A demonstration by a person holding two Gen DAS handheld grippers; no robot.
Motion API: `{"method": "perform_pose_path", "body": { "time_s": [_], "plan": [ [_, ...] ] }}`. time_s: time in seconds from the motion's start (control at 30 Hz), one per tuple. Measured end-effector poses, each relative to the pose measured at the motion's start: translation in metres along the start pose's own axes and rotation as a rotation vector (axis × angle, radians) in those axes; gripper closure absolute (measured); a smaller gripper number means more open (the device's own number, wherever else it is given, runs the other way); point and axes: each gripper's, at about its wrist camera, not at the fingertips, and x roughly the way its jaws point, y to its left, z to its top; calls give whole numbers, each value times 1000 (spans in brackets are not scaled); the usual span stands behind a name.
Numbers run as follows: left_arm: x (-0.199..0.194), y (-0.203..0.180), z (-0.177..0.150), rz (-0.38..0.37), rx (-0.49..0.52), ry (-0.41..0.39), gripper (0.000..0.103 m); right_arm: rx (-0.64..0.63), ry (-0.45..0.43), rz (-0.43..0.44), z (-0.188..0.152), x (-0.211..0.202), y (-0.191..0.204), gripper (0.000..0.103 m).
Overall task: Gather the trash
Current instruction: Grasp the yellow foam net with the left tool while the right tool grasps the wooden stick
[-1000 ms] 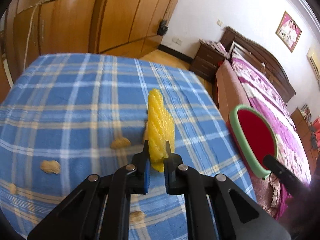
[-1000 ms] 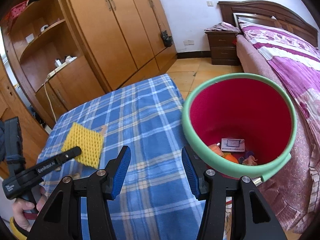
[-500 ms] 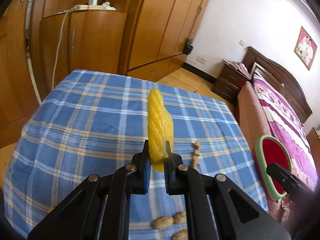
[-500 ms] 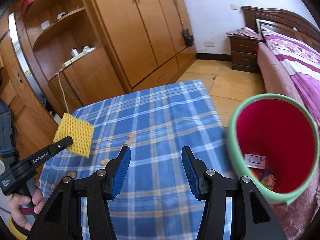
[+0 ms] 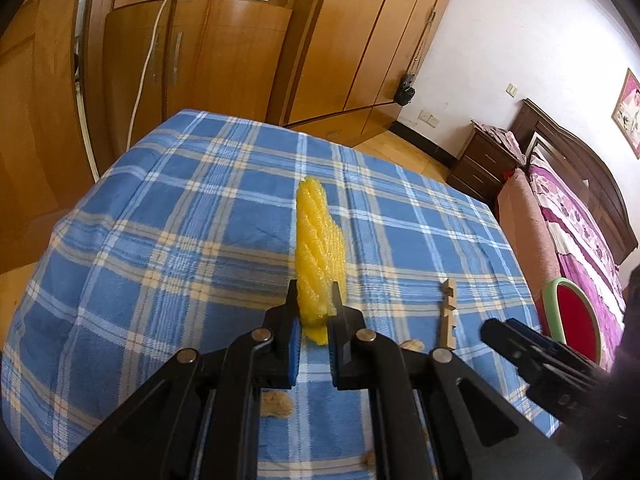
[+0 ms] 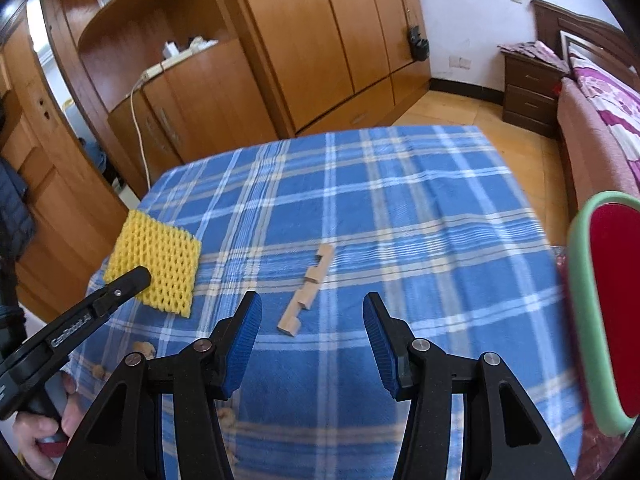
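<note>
My left gripper (image 5: pixel 314 312) is shut on a yellow foam net (image 5: pixel 318 256) and holds it edge-on above the blue plaid table (image 5: pixel 180 240). In the right wrist view the foam net (image 6: pixel 156 258) hangs over the table's left edge. My right gripper (image 6: pixel 312 336) is open and empty, just above a notched wooden strip (image 6: pixel 310 290) lying on the cloth; the strip also shows in the left wrist view (image 5: pixel 448 318). The red bin with a green rim (image 6: pixel 608 304) stands off the table's right side.
Peanut shells (image 5: pixel 276 402) lie on the cloth near the front edge, also in the right wrist view (image 6: pixel 144 350). Wooden wardrobes (image 6: pixel 320 40) stand behind the table. A bed (image 5: pixel 580 220) and nightstand (image 6: pixel 528 96) are at the right.
Both grippers have swung left, away from the bin. The bin has slid to the right edge of both views. The wooden strip now lies between the right gripper's fingers.
</note>
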Motion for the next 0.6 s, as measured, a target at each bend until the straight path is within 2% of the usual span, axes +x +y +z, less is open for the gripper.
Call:
{"method": "perform_pose_path", "body": {
  "time_s": [0.07, 0.17, 0.23, 0.37, 0.5, 0.6],
  "plan": [
    [2, 3, -2, -2, -10, 5, 93, -7, 21, -2, 0, 11, 4, 50],
    [4, 5, -3, -4, -17, 12, 93, -14, 49, 0, 1, 23, 8, 60],
    [5, 6, -4, -6, -16, 12, 93, -25, 62, -9, 1, 30, 12, 62],
    [5, 6, -5, -7, -14, 11, 93, -37, 79, -26, -1, 38, 16, 78],
    [3, 5, -6, -17, -12, 8, 93, -42, 85, -37, -2, 44, 15, 90],
    [-2, 2, -5, -37, -16, 5, 93, -34, 90, -21, -3, 43, 13, 93]
  ]
}}
